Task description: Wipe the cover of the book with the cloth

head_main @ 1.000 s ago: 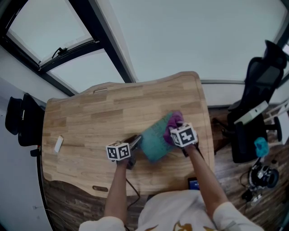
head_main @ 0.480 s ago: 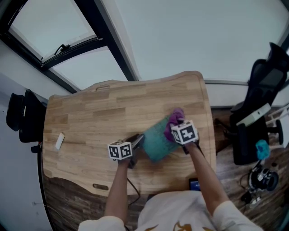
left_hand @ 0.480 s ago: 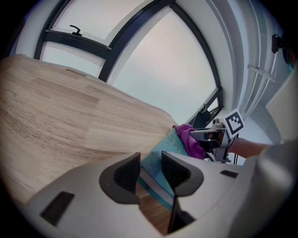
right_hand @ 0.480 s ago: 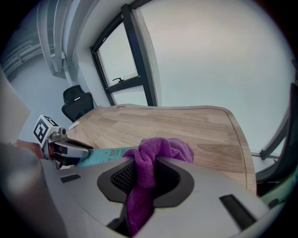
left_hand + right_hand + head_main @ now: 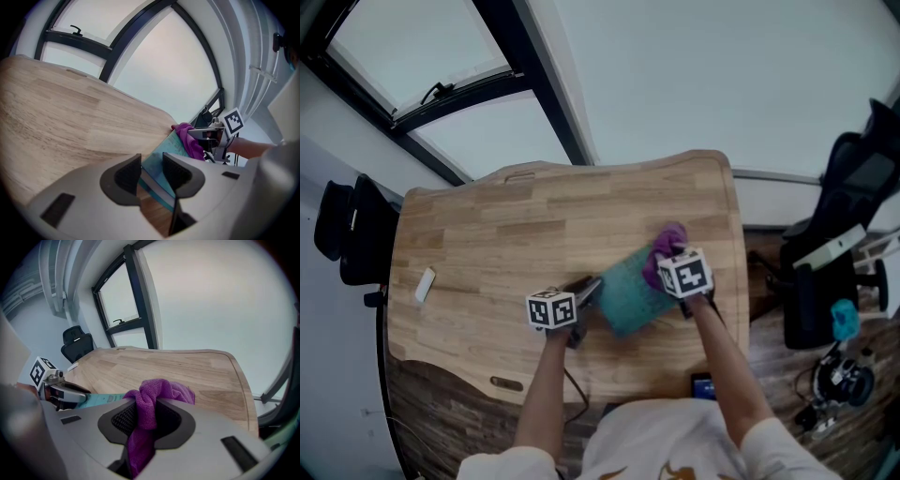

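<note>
Teal book (image 5: 628,292) lies near front right of wooden table (image 5: 487,253). Left gripper (image 5: 151,164) clamps book's left edge between jaws. Right gripper (image 5: 146,412) pinches purple cloth (image 5: 161,389), jaws narrow; cloth rests on book's far right corner.

Soft, flat daylight from the big black-framed windows (image 5: 431,47); the panes are washed out to pale grey. Overall slightly dim, colours muted. Light wooden tabletop (image 5: 506,234) is evenly lit, shadows faint and soft. Heavy fisheye: frames bow, and both gripper views vignette to black at the corners. Purple fuzzy cloth (image 5: 150,401) and teal-covered book (image 5: 168,143) are sharp; nearest foreground is soft.
</note>
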A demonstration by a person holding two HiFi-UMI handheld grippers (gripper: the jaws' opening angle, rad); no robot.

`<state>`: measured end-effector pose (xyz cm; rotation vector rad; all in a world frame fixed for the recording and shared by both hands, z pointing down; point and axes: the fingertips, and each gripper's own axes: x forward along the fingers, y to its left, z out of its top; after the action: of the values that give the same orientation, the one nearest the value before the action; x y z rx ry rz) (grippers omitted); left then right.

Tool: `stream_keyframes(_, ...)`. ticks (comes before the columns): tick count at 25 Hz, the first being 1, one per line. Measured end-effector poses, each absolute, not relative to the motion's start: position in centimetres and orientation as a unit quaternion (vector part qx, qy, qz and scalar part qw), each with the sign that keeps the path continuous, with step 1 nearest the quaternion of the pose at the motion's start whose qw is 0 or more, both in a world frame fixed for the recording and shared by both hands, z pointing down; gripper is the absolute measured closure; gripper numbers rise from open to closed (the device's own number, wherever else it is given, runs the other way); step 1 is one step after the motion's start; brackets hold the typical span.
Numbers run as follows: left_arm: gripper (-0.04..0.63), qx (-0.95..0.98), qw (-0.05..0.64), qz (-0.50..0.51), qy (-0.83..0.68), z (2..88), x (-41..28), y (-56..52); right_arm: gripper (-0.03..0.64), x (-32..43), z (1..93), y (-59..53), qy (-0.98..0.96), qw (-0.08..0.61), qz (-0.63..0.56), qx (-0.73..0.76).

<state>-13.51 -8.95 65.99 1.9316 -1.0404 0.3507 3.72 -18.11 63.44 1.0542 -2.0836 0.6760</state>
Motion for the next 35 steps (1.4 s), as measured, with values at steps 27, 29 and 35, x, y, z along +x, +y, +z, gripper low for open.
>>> stream_keyframes(27,0.451,0.779,0.443,0.142,-0.42,65.9,-13.5,-9.0,0.54,-1.0,62.7,-15.4,-0.832,0.336,0.26,0.357)
stream_keyframes(29,0.451,0.779,0.442,0.142,-0.421,65.9,-13.5,-8.9,0.54,-1.4,62.7,-15.1,-0.835,0.336,0.259,0.351)
stream_keyframes(35,0.451,0.78,0.441,0.142,-0.42,65.9,-13.4,-9.0,0.54,-2.1,62.8,-14.6,-0.839,0.341,0.253,0.341)
